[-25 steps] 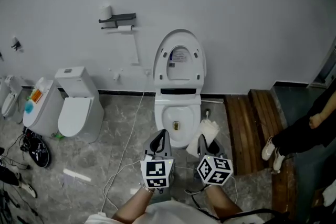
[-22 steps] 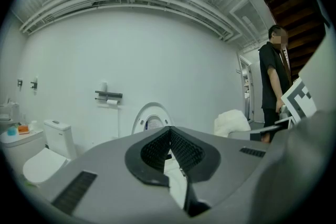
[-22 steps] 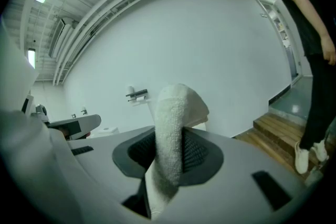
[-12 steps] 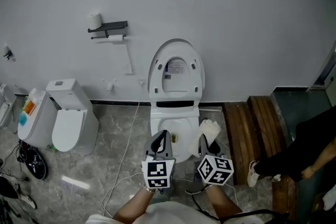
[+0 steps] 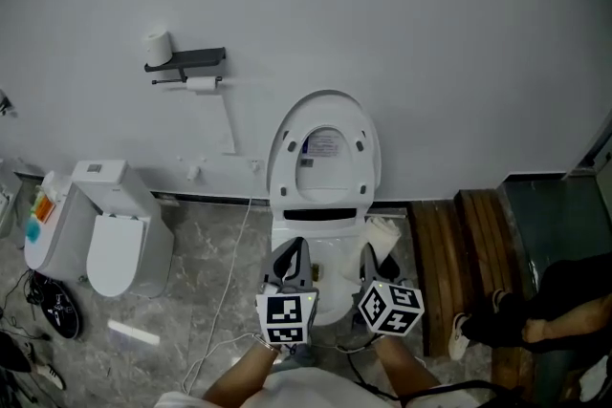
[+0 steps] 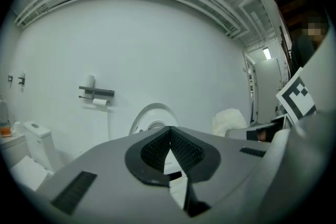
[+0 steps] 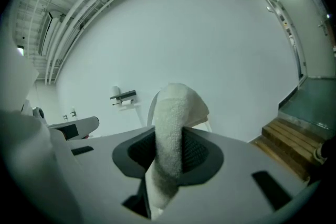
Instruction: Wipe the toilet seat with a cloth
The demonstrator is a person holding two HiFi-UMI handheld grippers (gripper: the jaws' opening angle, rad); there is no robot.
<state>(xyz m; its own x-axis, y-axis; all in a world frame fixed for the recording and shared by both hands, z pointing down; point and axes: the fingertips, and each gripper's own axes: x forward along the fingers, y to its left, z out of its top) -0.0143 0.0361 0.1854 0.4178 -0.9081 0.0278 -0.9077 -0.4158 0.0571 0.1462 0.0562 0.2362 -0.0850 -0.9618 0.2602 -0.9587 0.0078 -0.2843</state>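
Note:
A white toilet (image 5: 323, 205) stands against the wall with its lid (image 5: 323, 148) raised. Its bowl rim (image 5: 330, 248) lies just beyond both grippers. My left gripper (image 5: 292, 250) is shut with nothing between its pads, and it points level at the toilet (image 6: 152, 120). My right gripper (image 5: 373, 255) is shut on a white cloth (image 5: 384, 230), at the bowl's right side. In the right gripper view the cloth (image 7: 176, 113) stands up between the pads (image 7: 197, 152) and hides most of the toilet behind it.
A second, smaller toilet (image 5: 113, 234) stands at the left by some clutter on the floor. A paper-roll holder (image 5: 186, 62) hangs on the wall. Wooden steps (image 5: 459, 248) lie to the right, where a person's legs (image 5: 535, 311) show. A cable (image 5: 225, 291) runs across the floor.
Both grippers have moved forward to the toilet, so the bowl now lies right at their tips. The right gripper has kept hold of the cloth. The person at the right has shifted.

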